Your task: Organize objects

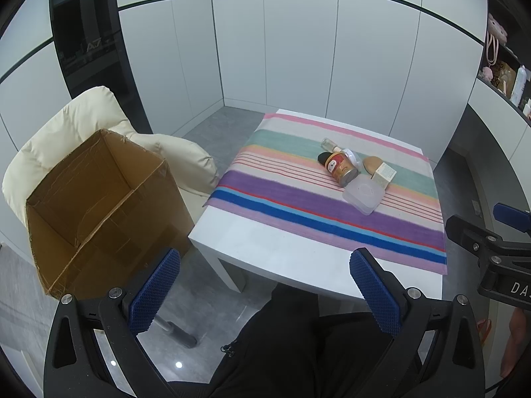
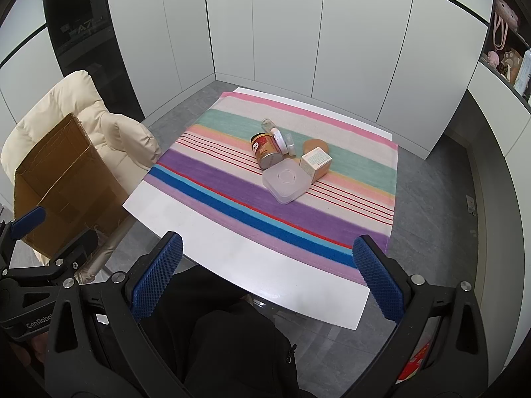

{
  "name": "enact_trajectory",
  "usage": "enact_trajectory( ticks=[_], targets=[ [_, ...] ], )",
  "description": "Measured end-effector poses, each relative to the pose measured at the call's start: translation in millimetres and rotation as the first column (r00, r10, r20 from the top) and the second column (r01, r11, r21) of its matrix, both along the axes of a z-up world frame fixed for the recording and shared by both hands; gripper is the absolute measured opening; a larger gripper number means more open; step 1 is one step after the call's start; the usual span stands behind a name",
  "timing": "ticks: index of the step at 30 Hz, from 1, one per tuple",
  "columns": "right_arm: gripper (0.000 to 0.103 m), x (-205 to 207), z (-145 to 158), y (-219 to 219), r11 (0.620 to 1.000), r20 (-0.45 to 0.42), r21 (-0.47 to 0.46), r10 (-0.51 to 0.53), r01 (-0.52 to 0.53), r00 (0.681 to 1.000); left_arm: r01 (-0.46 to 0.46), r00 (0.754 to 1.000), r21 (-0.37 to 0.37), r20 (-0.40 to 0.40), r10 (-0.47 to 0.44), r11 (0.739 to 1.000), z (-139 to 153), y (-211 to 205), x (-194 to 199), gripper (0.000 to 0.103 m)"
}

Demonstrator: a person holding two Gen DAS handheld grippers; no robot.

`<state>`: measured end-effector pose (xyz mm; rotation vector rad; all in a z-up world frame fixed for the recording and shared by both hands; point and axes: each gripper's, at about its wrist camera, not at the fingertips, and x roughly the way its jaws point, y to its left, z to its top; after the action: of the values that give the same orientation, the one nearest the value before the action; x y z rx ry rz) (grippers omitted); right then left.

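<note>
A small pile lies on the striped cloth: a brown jar on its side, a clear square plastic container, a small cream box, a tan round object, a white-lidded little jar and a small glass bottle. An open cardboard box rests on the cream chair to the left. My left gripper and right gripper both hang open and empty, short of the table's near edge.
The white table stands on a grey floor against white wall panels. A person's dark-clothed lap sits below the grippers. Shelves with toys are at the far right.
</note>
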<state>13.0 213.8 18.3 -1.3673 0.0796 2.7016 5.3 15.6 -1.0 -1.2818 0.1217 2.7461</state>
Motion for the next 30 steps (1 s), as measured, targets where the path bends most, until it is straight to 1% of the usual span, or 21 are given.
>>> enact_trajectory(
  ticks=[30],
  targets=[
    [0.103, -1.0, -0.9, 3.4, 1.0, -0.001, 0.002, -0.009, 0.009, 1.0, 0.004, 1.0, 0.003, 0.003, -0.004, 1.0, -0.3, -1.2, -0.8, 0.103]
  ],
)
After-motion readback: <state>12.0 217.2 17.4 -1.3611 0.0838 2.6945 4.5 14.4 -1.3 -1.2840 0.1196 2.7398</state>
